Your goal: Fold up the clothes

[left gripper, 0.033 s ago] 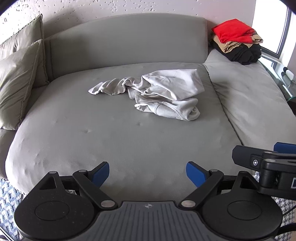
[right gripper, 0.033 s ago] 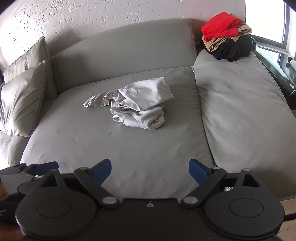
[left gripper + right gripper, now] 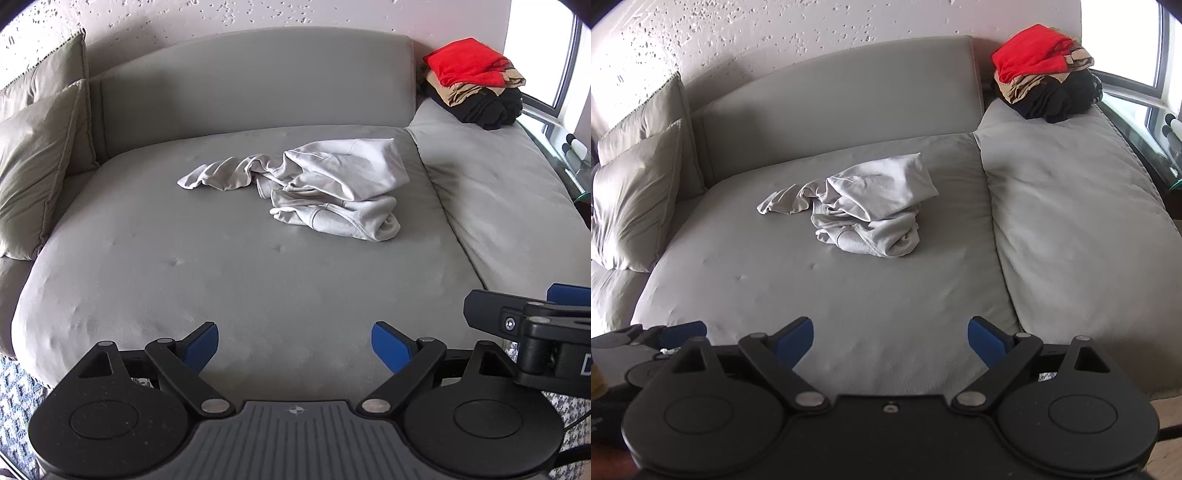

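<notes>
A crumpled pale grey garment [image 3: 325, 184] [image 3: 871, 210] lies in a heap in the middle of the grey sofa seat [image 3: 221, 280], one sleeve or leg trailing to the left. My left gripper [image 3: 293, 332] hovers open over the seat's front edge, well short of the garment, with nothing between its blue pads. My right gripper [image 3: 891, 326] is open too, also empty and near the front edge. Each gripper shows at the side of the other's view: the right gripper's fingers [image 3: 517, 317] and the left gripper's fingers [image 3: 665, 332].
A stack of folded clothes [image 3: 476, 85] [image 3: 1041, 77], red on top, then tan and black, sits at the back right corner of the side cushion [image 3: 1071, 229]. Two grey pillows [image 3: 33, 166] lean at the left. A glass side table [image 3: 569, 162] stands at the right.
</notes>
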A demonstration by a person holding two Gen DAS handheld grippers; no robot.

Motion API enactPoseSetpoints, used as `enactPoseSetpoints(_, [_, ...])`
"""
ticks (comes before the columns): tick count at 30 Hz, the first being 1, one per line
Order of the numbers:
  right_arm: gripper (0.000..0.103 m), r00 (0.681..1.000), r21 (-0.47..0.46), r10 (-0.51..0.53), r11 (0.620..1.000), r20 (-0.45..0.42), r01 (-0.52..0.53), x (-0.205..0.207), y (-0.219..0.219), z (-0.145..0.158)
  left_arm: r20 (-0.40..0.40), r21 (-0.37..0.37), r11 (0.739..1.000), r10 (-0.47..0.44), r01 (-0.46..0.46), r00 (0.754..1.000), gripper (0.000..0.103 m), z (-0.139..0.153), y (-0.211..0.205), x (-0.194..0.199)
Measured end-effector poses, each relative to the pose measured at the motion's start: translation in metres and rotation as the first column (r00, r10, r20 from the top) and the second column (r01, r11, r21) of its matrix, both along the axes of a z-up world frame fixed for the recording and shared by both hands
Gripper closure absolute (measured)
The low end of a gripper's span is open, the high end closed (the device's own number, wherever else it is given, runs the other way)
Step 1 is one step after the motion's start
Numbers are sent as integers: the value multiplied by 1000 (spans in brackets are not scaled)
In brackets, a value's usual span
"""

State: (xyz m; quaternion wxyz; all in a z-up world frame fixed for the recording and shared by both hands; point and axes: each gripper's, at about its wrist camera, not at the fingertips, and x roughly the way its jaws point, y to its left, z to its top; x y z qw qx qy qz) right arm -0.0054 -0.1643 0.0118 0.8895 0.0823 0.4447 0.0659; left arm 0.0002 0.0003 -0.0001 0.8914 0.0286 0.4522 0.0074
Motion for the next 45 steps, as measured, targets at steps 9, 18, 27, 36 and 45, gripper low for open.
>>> enactPoseSetpoints(9, [11, 1000, 18, 5, 1000, -11, -5, 7, 2, -4, -31, -32, 999, 7, -8, 999, 14, -2, 9, 7])
enactPoseSetpoints(18, [10, 1000, 4, 3, 1000, -14, -3, 5, 4, -8, -37, -27, 1000, 14, -14, 999, 13, -10, 5, 8])
enactPoseSetpoints(27, [10, 1000, -1, -1, 1000, -17, 1, 6, 5, -10, -45, -28, 999, 16, -17, 999, 13, -11, 6, 9])
enactPoseSetpoints(36, [10, 1000, 1, -3, 1000, -19, 3, 6, 5, -10, -46, -27, 999, 18, -20, 999, 13, -11, 7, 8])
enactPoseSetpoints(45, [9, 1000, 1, -4, 1000, -19, 4, 6, 5, -11, -48, -31, 999, 20, -21, 999, 13, -10, 8, 9])
